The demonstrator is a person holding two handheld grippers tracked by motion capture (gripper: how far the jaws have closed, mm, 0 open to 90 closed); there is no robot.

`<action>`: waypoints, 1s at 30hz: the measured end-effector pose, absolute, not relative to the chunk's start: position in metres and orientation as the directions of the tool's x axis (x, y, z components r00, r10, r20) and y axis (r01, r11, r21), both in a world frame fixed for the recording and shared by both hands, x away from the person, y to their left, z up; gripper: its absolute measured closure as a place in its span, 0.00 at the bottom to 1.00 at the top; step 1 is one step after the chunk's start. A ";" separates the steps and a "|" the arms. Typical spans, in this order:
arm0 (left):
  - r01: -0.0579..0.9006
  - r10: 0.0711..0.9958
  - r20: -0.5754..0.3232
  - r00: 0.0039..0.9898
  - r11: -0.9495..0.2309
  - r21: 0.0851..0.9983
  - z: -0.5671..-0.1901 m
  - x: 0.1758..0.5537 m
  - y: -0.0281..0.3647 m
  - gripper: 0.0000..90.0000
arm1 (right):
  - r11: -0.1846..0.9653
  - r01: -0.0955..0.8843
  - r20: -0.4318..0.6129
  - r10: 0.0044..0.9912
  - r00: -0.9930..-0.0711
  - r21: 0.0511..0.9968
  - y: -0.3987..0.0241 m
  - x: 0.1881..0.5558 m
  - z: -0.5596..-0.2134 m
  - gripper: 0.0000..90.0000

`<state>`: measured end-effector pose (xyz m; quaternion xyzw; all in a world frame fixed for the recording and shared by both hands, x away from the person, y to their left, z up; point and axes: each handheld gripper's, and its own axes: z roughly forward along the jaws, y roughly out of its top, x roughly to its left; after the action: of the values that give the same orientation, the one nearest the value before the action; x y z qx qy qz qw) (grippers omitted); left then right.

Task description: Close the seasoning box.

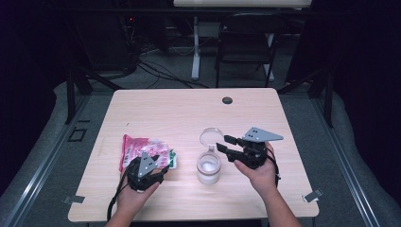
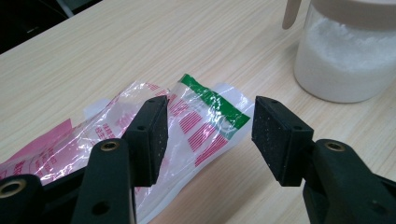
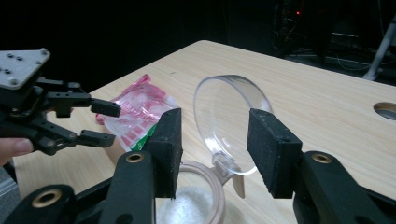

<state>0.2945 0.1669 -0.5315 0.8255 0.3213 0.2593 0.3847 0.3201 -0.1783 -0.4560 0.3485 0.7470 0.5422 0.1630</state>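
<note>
— Black pads of the left gripper (image 2: 208,140) sit closest to the lens in the left gripper view. How do they stand?

— Parted, with a clear gap and nothing pinched. The plastic packet (image 2: 187,126), clear with pink stripes and a green band, lies flat on the table (image 2: 116,51) under and between them. The pad at nine o'clock hangs over the packet's printed part; the pad at three o'clock is just off its green-edged corner. I can't tell whether either pad touches the film.

— And outward from there?

— At one o'clock in that view stands the jar (image 2: 345,65), filled with white powder, near the packet but apart from it.

— What about the right gripper (image 3: 215,149)?

— Its jaws are also spread, gripping nothing. In the right gripper view the jar's clear lid (image 3: 231,119) is hinged open, standing upright, and shows in the gap between the pads, farther off. The jar's rim (image 3: 205,186) sits low, at six o'clock, below the jaws.

— From the high view?

— The left gripper (image 1: 158,172) rests over the packet (image 1: 142,149) at eight o'clock on the table (image 1: 189,109). The jar (image 1: 208,168) is at the middle, with the right gripper (image 1: 224,142) at its two o'clock, the tips beside the raised lid (image 1: 211,136). At ten o'clock in the right gripper view, the other gripper shows above the packet (image 3: 135,109).
</note>
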 end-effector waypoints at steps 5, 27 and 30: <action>0.326 0.726 0.196 0.659 -0.511 0.796 -0.533 0.293 0.166 0.51 | 0.168 0.356 0.136 0.712 -0.689 0.919 -0.183 0.325 -0.458 0.62; 0.354 0.775 0.208 0.597 -0.488 0.798 -0.532 0.275 0.192 0.52 | 0.177 0.426 0.181 0.716 -0.675 0.887 -0.174 0.362 -0.479 0.63; 0.361 0.784 0.200 0.587 -0.475 0.803 -0.532 0.274 0.194 0.52 | 0.177 0.425 0.180 0.715 -0.675 0.888 -0.171 0.363 -0.480 0.64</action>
<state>0.2736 0.1938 -0.5322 0.8100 0.3534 0.2855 0.3709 0.3635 -0.1712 -0.4795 0.3778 0.7543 0.5183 0.1402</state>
